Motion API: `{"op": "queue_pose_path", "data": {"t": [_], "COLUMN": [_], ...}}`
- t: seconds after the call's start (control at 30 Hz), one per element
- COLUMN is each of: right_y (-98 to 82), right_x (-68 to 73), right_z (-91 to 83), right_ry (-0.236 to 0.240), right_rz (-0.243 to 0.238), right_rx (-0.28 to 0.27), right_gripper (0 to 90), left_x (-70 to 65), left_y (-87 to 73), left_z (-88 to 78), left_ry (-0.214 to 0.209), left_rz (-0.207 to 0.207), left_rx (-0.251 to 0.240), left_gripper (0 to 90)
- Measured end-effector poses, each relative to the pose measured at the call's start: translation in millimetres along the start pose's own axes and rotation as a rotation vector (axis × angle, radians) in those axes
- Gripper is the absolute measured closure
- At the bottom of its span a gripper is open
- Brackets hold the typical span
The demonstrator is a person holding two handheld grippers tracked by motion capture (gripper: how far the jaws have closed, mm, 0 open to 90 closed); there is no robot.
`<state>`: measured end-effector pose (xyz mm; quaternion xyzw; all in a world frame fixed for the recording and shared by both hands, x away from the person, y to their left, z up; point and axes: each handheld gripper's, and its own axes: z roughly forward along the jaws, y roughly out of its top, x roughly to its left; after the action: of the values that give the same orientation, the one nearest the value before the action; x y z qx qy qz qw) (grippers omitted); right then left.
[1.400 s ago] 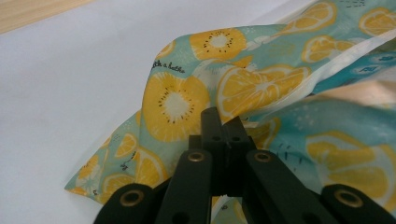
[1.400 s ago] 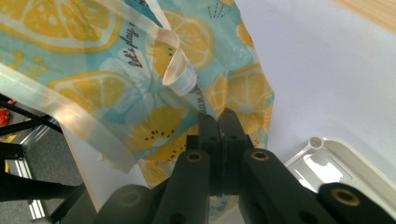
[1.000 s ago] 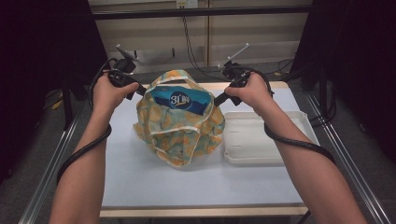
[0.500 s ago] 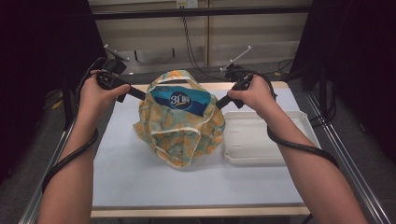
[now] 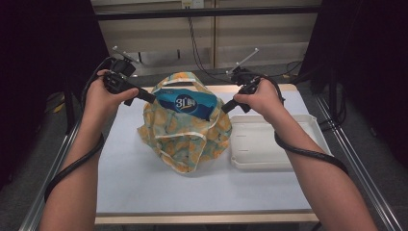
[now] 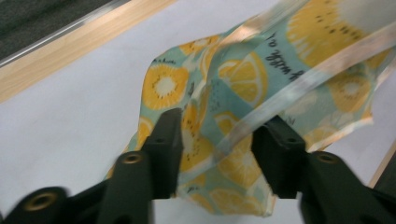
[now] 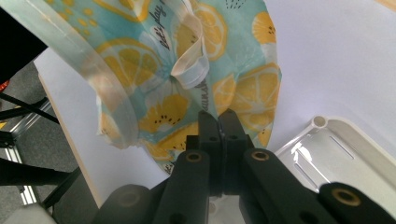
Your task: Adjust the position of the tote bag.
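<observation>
High view, left to right: the left gripper (image 5: 153, 98) sits at the lemon-print bag (image 5: 185, 130), its jaws just been opening, cloth loose between them, pads apart. The bag slumps mid-table toward the far edge, a blue packet (image 5: 187, 103) poking from its mouth. The right gripper (image 5: 225, 108) is clamped on the bag's rim. A white tray (image 5: 288, 144) lies along the table's (image 5: 144, 192) right edge.

White tray (image 5: 276, 144) on white table (image 5: 144, 187)

Blue packet (image 5: 185, 104) half-hidden inside bag (image 5: 185, 134)
</observation>
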<state>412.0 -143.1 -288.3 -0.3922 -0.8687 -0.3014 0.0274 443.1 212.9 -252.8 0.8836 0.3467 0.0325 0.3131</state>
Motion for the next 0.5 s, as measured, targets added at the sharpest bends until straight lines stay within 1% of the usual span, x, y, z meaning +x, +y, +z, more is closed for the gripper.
{"op": "queue_pose_path", "data": {"t": [0.03,0.07,0.1,0.13,0.17,0.2,0.23,0.27,0.3,0.33,0.37,0.4,0.43,0.47,0.5], "right_y": [0.0,0.2,0.2,0.2,0.3,0.1,0.1,0.0,0.0,0.0,-0.6,-0.8,-0.8,-1.0,-1.3], "right_x": [0.0,0.5,0.3,0.4,0.4,0.0,-0.2,-0.1,-0.2,-0.2,-1.2,-1.4,-1.4,-1.3,-1.6], "right_z": [0.0,0.4,0.4,0.5,0.9,1.1,1.3,1.5,1.8,1.8,2.6,3.0,3.0,3.1,3.5], "right_ry": [0.0,-0.002,0.001,0.002,0.001,0.0,0.002,0.004,0.004,0.004,0.003,0.003,0.003,0.004,0.003], "right_rz": [0.0,0.005,0.004,0.003,0.005,0.002,0.002,0.011,0.015,0.015,0.004,0.006,0.006,0.013,0.013], "right_rx": [0.0,-0.007,-0.005,-0.001,-0.004,-0.002,-0.002,-0.001,-0.002,-0.002,0.0,-0.001,-0.001,0.002,0.001], "right_gripper": [90.0,90.0,90.0,90.0,90.0,90.0,90.0,90.0,90.0,90.0,90.0,90.0,90.0,90.0,90.0], "left_x": [0.0,0.9,1.4,0.5,1.8,1.2,1.6,0.4,1.0,1.0,0.9,1.7,1.3,2.6,3.0], "left_y": [1.5,2.5,3.5,4.1,4.9,5.5,6.2,6.9,8.1,8.1,8.8,9.5,9.7,10.0,10.2], "left_z": [0.6,0.2,-0.4,0.0,-1.2,-1.2,-2.0,-1.5,-2.5,-2.5,-3.1,-3.7,-4.1,-5.1,-5.6], "left_ry": [-0.008,-0.016,-0.022,-0.023,-0.038,-0.042,-0.042,-0.049,-0.045,-0.045,-0.04,-0.037,-0.037,-0.036,-0.043], "left_rz": [-0.015,-0.014,-0.019,-0.036,-0.028,-0.044,-0.034,-0.062,-0.05,-0.05,-0.056,-0.049,-0.061,-0.055,-0.066], "left_rx": [-0.015,-0.01,-0.011,-0.022,-0.012,-0.02,-0.014,-0.016,-0.001,-0.001,0.003,0.005,-0.001,-0.006,-0.011], "left_gripper": [54.4,57.4,62.9,68.7,72.8,77.2,80.1,87.0,87.2,88.5,89.5,89.9,89.9,90.0,90.0]}}
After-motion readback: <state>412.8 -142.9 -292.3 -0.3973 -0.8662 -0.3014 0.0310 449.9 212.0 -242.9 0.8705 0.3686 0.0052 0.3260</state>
